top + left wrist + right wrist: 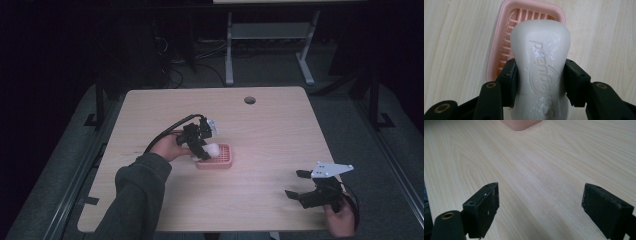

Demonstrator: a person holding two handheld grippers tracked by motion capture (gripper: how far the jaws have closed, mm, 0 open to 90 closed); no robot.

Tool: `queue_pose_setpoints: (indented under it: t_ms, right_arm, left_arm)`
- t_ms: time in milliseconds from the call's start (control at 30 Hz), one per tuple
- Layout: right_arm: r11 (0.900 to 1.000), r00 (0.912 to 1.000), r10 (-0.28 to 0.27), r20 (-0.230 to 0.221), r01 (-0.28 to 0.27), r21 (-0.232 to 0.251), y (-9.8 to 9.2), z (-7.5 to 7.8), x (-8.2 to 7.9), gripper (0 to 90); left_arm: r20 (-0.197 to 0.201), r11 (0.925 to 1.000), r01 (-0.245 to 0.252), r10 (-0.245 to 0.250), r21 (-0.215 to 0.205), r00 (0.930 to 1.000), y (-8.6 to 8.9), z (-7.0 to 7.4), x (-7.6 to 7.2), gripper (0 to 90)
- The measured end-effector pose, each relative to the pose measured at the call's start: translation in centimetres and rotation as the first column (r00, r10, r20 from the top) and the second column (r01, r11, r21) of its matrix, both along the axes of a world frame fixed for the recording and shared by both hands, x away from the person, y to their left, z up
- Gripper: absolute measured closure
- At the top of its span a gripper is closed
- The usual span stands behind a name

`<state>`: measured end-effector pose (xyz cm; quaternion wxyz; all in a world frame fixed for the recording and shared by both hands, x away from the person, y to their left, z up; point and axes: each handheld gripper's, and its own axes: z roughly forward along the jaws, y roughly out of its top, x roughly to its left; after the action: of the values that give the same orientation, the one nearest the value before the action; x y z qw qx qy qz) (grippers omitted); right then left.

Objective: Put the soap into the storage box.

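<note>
One white soap bar (pixel 540 65), one pink slatted soap dish (pixel 499 42), two black grippers (one (pixel 204 145) clamping the soap, the other (pixel 300 185) gaping), one wooden table (pixel 270 135).

The soap bar (pixel 540 72) covers the pink soap dish (pixel 499 50) toward 5 o'clock, and its own lower end runs off the edge at 6 o'clock. Its embossed lettering is too worn to read.

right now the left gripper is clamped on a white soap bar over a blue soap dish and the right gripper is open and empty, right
Not quite: the soap dish is pink, not blue, as the left gripper view shows. The rest holds: the left gripper is clamped on the white soap bar over the dish, and the right gripper is open and empty.
</note>
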<state>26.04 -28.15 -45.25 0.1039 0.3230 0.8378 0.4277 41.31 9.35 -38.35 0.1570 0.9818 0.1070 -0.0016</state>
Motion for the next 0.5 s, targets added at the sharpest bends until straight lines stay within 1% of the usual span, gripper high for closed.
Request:
queue_pose_setpoints:
  t_ms: [33,233,267,333,500]
  right_arm:
    - [1.0,1.0,0.0,0.002,0.0,0.001,0.0,0.0,0.0,14.2]
    - [1.0,1.0,0.001,0.001,-0.001,0.002,-0.1,0.0,0.0,14.2]
    - [1.0,1.0,0.001,0.001,-0.001,0.002,-0.1,0.0,0.0,14.2]
    - [1.0,1.0,0.002,0.001,-0.002,0.003,-0.1,0.0,0.0,14.2]
    - [1.0,1.0,0.002,0.001,-0.002,0.003,-0.1,0.0,0.0,14.2]
  left_arm:
    - [0.003,0.9999,0.011,-0.011,0.0,0.9999,-0.1,0.0,0.1,49.8]
    - [-0.011,1.0,0.007,-0.007,0.004,0.9999,-0.6,-0.6,0.5,49.8]
    - [-0.009,0.9999,0.016,-0.016,0.006,0.9998,-0.7,-0.6,0.6,49.8]
    - [-0.012,1.0,0.008,-0.008,0.002,0.9999,-0.8,-0.8,0.7,49.8]
    - [-0.016,0.9999,0.011,-0.011,0.005,0.9998,-1.2,-1.1,1.0,49.8]
